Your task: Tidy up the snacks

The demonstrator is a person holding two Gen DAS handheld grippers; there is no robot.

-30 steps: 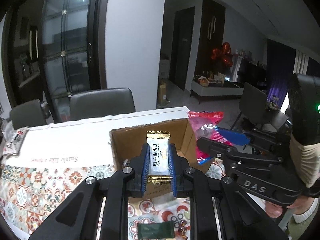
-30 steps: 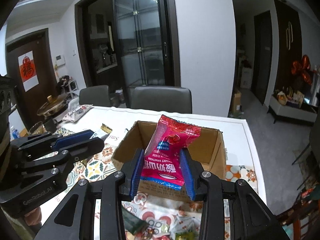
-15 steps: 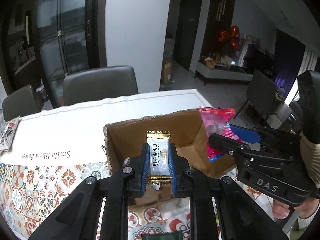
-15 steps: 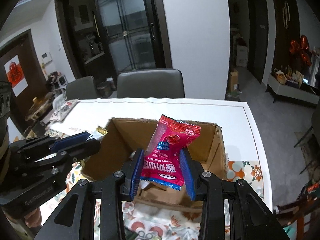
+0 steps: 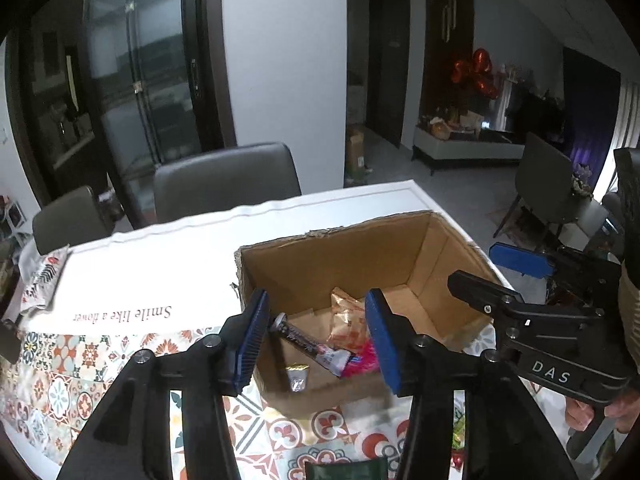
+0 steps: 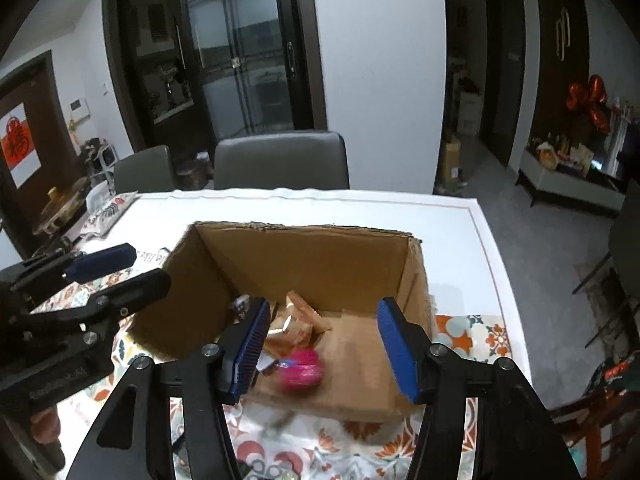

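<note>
We let go of both snacks. Our left gripper (image 5: 316,336) held the white sachet (image 5: 298,377) half a sec ago; its jaws have just been opening, nothing between them now, and the sachet sits low in the box (image 5: 340,256) by the near wall. Our right gripper (image 6: 322,346) had the pink pack (image 6: 301,371) clamped; its jaws have just been opening too, and the pack is a blurred pink shape inside the box, below the pads. Both grippers are closer in over the box opening, tipped further down vs before.
</note>
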